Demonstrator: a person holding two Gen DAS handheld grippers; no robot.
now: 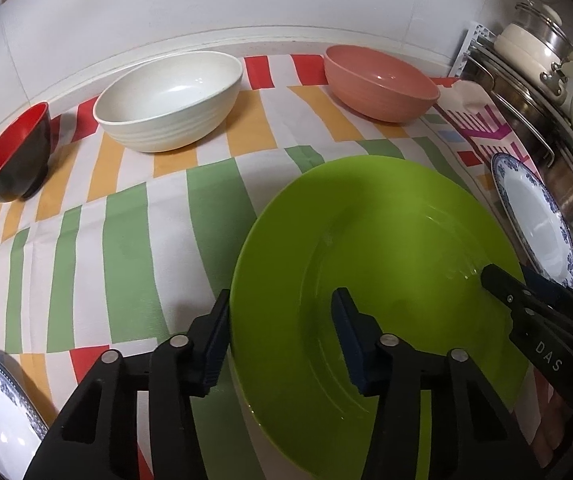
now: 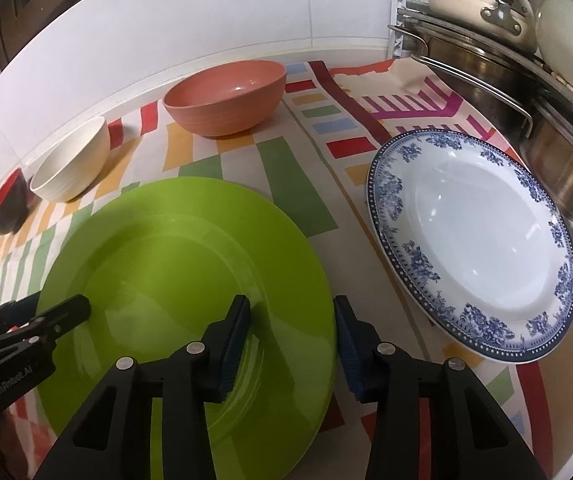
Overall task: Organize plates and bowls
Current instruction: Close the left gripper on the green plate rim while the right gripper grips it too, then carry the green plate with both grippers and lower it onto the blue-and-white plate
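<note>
The green plate (image 2: 182, 280) lies on the striped cloth (image 1: 134, 216), w/ both grippers at it. The left gripper (image 1: 282, 336) is wide open, one finger on each side of the plate's left rim, gripping nothing. The right gripper (image 2: 292, 340) is the same at the right rim. Whether the pads touch, I cannot tell. Right of the green plate lies a blue-patterned plate (image 2: 474, 248); behind it are pink (image 2: 226, 96), white (image 2: 72, 168) and red-black (image 2: 6, 208) bowls, the last half cut off.

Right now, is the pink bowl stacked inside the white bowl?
No, the pink bowl stands apart from the white bowl on the cloth.
</note>
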